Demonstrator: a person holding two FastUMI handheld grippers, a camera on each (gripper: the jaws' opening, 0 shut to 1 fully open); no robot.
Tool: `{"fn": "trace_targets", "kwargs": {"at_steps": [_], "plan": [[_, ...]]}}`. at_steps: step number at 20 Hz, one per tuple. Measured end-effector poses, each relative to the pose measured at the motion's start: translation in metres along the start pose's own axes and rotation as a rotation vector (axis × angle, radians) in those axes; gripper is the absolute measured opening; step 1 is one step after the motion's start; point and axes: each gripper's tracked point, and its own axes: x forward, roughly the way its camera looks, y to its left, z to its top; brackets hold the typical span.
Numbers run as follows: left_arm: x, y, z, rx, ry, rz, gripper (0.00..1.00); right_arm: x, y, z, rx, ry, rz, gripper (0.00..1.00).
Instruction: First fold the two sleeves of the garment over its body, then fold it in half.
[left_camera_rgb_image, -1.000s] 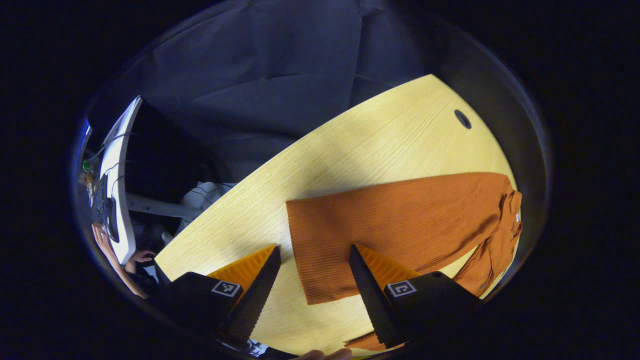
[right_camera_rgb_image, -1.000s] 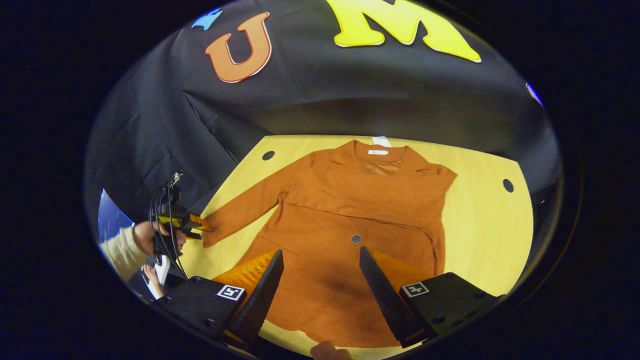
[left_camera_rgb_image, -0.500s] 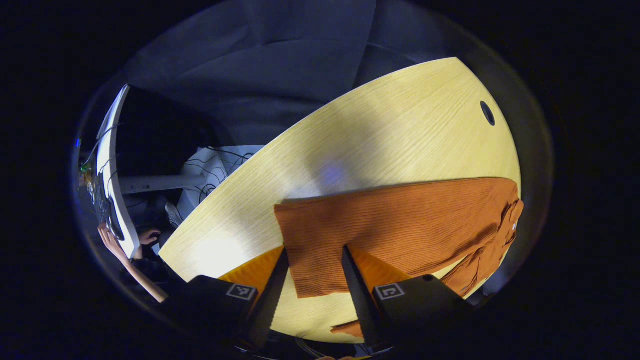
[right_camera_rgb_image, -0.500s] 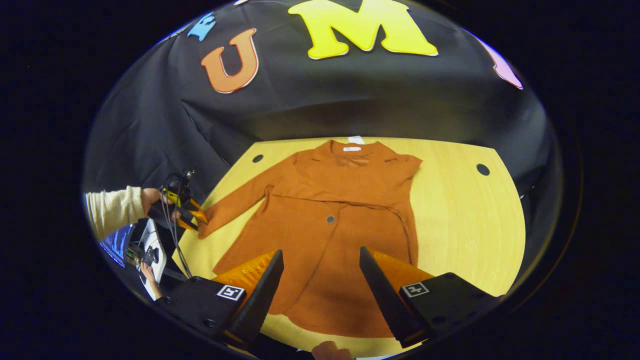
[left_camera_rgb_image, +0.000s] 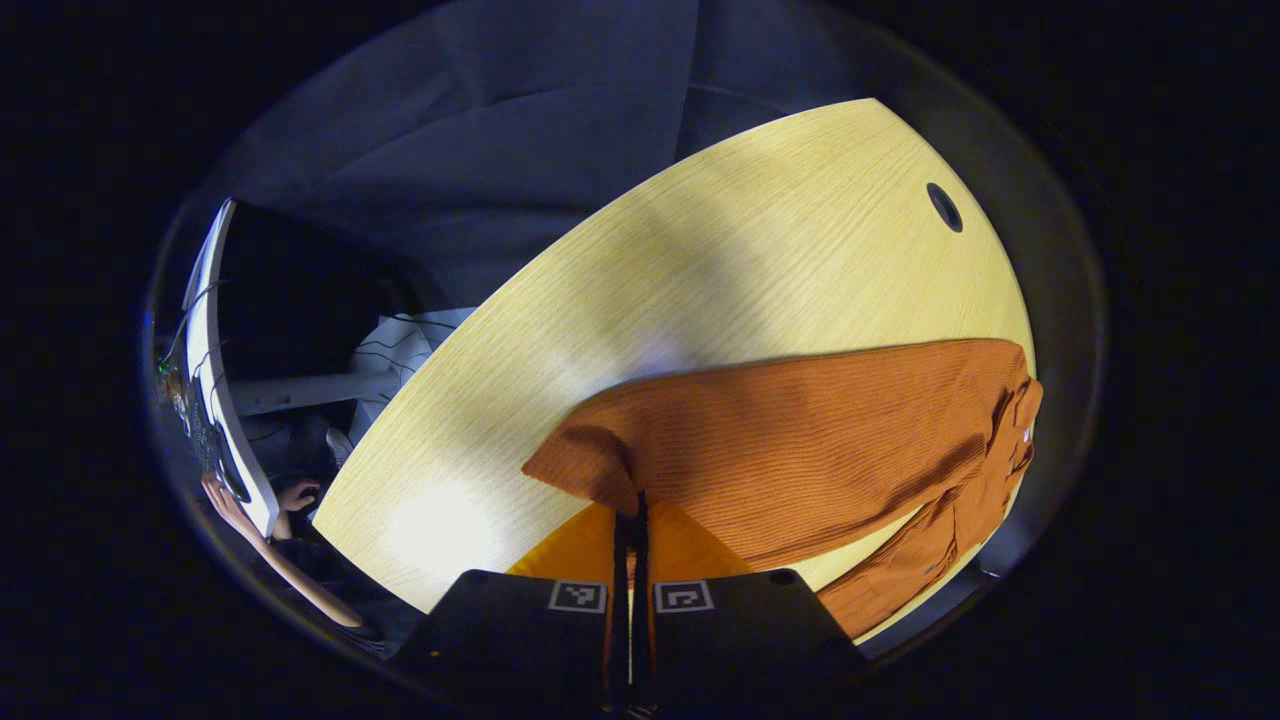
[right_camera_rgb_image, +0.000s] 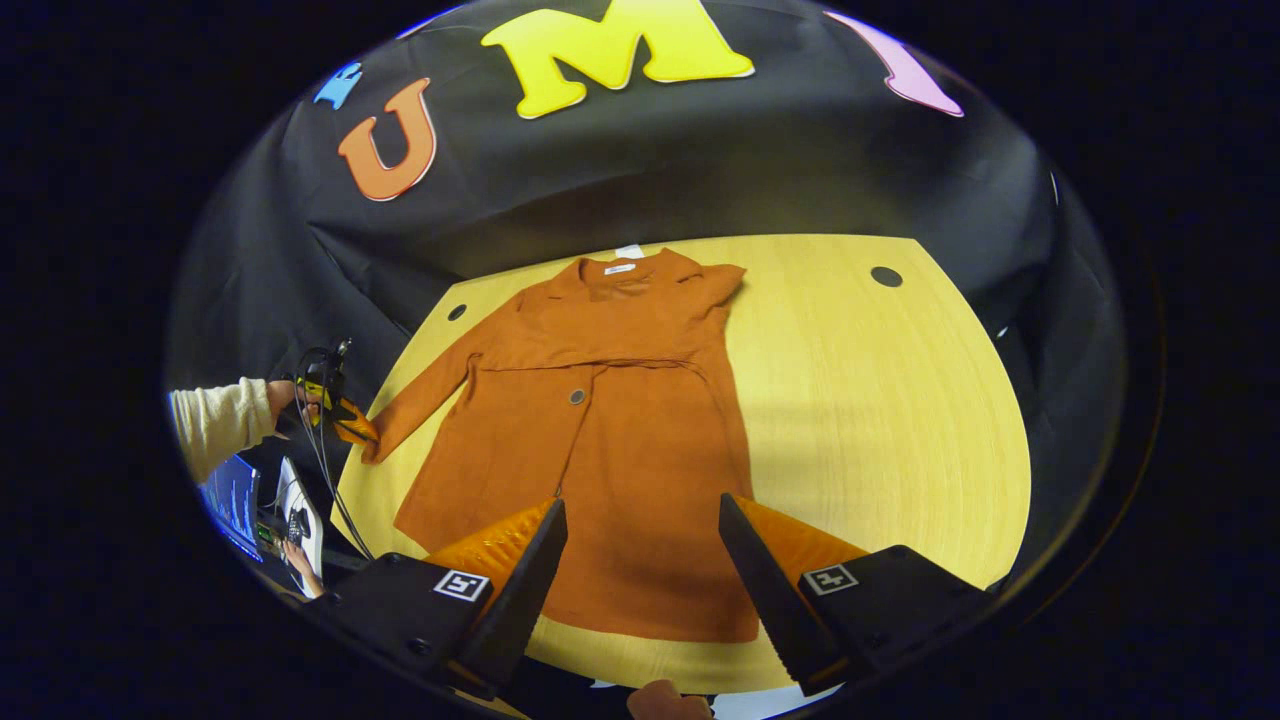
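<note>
Left gripper (left_camera_rgb_image: 631, 520) has now pinched the sleeve (left_camera_rgb_image: 800, 440) cuff.

The left hand-held gripper (left_camera_rgb_image: 631, 510) sits at the bottom centre of the left gripper view, fingers pressed together on a fold of sleeve cuff (left_camera_rgb_image: 585, 465); in the right gripper view it shows at left, held by a hand (right_camera_rgb_image: 283, 403) in a pale sleeve; the right hand-held gripper (right_camera_rgb_image: 642, 520) hangs at bottom centre, fingers spread wide apart.

No legible text; neck label (right_camera_rgb_image: 619, 268) on garment (right_camera_rgb_image: 600, 440) too small to read.
</note>
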Motion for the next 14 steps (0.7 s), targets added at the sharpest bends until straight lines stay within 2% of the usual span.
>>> {"fn": "trace_targets", "kwargs": {"at_steps": [5, 9, 11, 14], "plan": [[-0.040, -0.057, 0.005, 0.110, -0.057, -0.028, 0.03, 0.001, -0.030, -0.014, 0.022, 0.031, -0.019, 0.97], [-0.080, -0.135, -0.007, 0.240, -0.104, -0.082, 0.03, 0.007, -0.045, -0.030, 0.056, 0.064, -0.004, 0.98], [-0.096, -0.181, -0.015, 0.311, -0.128, -0.099, 0.03, 0.008, -0.043, -0.038, 0.078, 0.087, 0.037, 0.97], [-0.112, -0.244, -0.038, 0.404, -0.151, -0.126, 0.03, 0.009, -0.050, -0.042, 0.066, 0.093, 0.042, 0.97]]}}
